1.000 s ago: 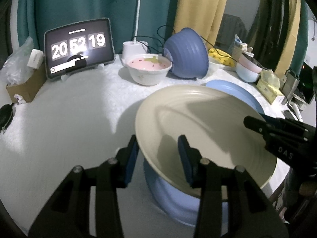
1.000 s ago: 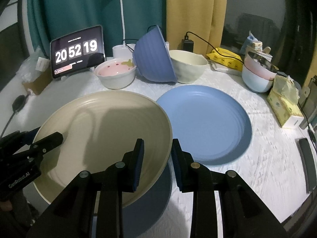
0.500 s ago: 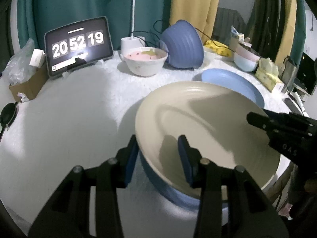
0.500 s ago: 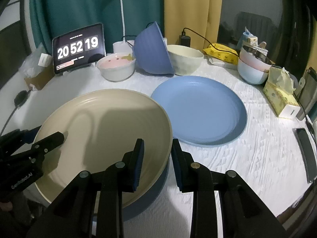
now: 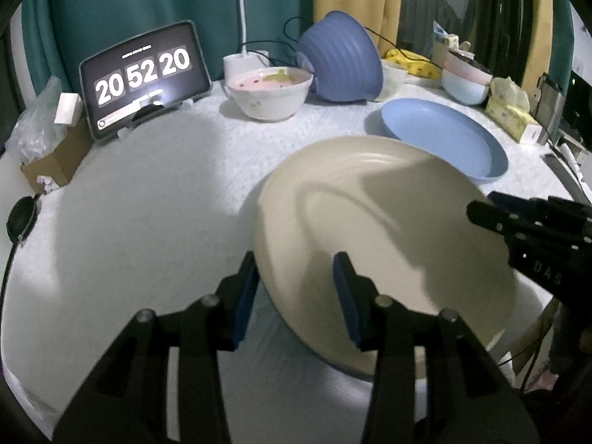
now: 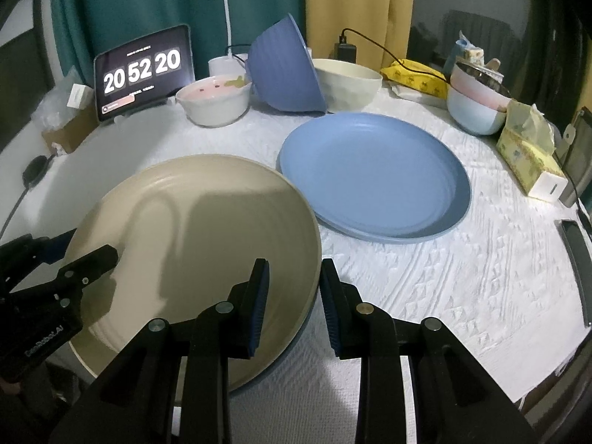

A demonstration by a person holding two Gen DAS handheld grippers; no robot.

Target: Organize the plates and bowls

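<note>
Left wrist view: my left tool point(image 5: 294, 288) straddles the near rim of the beige plate point(image 5: 384, 244), its jaws opening. White textured cloth covers the bench point(image 5: 148, 222); a tablet clock point(image 5: 144, 74) leans against teal curtains.

Right wrist view: my right tool point(image 6: 292, 303) grips the beige plate's opposite rim, jaws narrow. A blue plate point(image 6: 373, 181) lies just beside it, bowls behind, a yellow curtain point(image 6: 355, 3) beyond.

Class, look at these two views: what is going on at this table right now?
A person holds a beige plate by opposite rims, one gripper on each side. The left gripper has its jaws opening around the rim; the right gripper straddles the other edge. A blue plate lies flat beside it, with bowls behind.
</note>
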